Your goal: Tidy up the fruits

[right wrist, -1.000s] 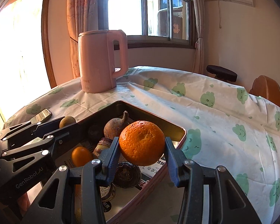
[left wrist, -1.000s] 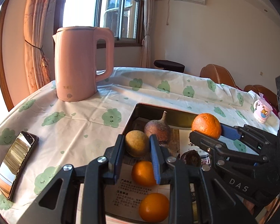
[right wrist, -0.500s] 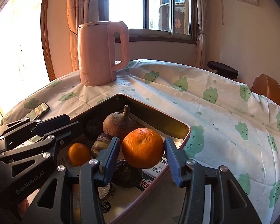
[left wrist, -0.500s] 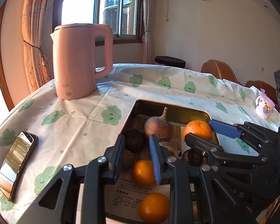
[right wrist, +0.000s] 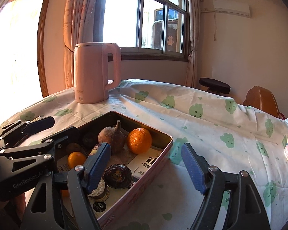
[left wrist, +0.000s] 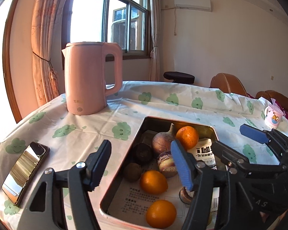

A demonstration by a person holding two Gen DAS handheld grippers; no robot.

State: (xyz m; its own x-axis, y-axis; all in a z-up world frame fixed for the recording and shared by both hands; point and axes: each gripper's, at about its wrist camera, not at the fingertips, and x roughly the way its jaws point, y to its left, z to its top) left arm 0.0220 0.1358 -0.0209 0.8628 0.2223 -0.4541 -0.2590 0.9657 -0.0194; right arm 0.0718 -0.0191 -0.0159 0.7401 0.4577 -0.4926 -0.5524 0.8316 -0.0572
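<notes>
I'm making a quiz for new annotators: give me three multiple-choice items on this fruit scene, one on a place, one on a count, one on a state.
1. Where does the pink kettle stand?
A. inside the tin
B. on the tablecloth beyond the tin
C. on a chair

2. How many oranges lie in the tin, by the left wrist view?
A. one
B. three
C. five

3. How are the right tongs?
A. open and empty
B. shut on an orange
C. shut on the kettle

Answers:
1 B, it sits on the cloth past the tin's far rim.
2 B, one far, one middle, one near.
3 A, the blue pads stand apart with nothing between.
</notes>
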